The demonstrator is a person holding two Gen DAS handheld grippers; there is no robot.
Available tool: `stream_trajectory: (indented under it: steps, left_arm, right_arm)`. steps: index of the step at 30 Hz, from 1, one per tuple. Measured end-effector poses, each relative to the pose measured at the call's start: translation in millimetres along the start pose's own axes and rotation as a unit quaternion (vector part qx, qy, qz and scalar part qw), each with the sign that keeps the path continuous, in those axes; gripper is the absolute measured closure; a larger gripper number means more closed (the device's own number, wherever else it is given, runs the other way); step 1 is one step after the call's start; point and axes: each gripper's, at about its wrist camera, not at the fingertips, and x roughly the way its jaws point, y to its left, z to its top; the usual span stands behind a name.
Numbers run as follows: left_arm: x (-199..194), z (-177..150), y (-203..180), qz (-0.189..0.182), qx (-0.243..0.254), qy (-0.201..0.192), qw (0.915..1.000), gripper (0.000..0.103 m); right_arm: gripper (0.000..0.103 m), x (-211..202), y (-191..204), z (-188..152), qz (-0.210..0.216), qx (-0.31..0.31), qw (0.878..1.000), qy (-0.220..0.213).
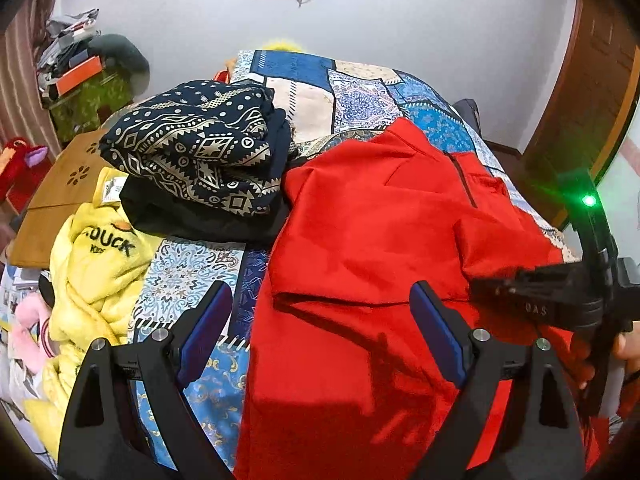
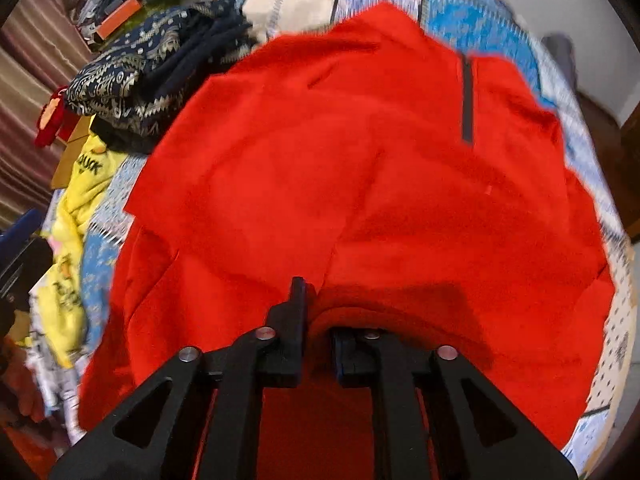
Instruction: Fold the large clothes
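Note:
A large red garment (image 1: 372,240) (image 2: 360,160) with a short dark zip (image 2: 466,100) lies spread over the patterned blue bedspread (image 1: 360,92). My left gripper (image 1: 320,292) hovers open above the garment's left edge, and nothing is between its blue pads (image 1: 208,320). My right gripper (image 2: 320,304) points steeply down at the garment's near hem. Its jaws stand narrow with a fold of red cloth bunched between them and over the right finger. In the left wrist view the right gripper (image 1: 484,286) reaches in from the right, held by a hand (image 1: 628,344).
A folded navy patterned pile (image 1: 192,152) (image 2: 132,76) sits at the garment's far left. A crumpled yellow garment (image 1: 92,264) (image 2: 80,184) lies left of it, with a wooden board (image 1: 60,196) beyond. A cluttered shelf (image 1: 80,76) stands against the back wall.

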Motion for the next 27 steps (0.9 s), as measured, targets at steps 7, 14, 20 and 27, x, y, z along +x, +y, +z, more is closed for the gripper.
stream_trajectory:
  steps: [7,14,20,27]
  left_arm:
    - [2.0,7.6,-22.9,-0.005,0.028,0.000,0.9996,0.013]
    - [2.1,25.3,-78.3,-0.015,0.104,-0.012,0.9944,0.013]
    - [21.6,25.2,-149.9,-0.030,0.195,0.009,0.9802,0.008]
    - [62.9,0.0,-237.4,-0.043,0.324,0.056,0.9434,0.008]
  right_arm:
    - [0.075,-32.2,-13.5,-21.1,0.020,-0.026,0.999,0.013]
    - [0.074,-103.3,-59.2,-46.3,-0.029,-0.007,0.996,-0.082]
    - [0.060,-141.8,-110.3,-62.1,-0.119,0.039,0.981,-0.146]
    - [0.059,-124.7,-151.9,-85.8,-0.155,0.088,0.975,-0.132]
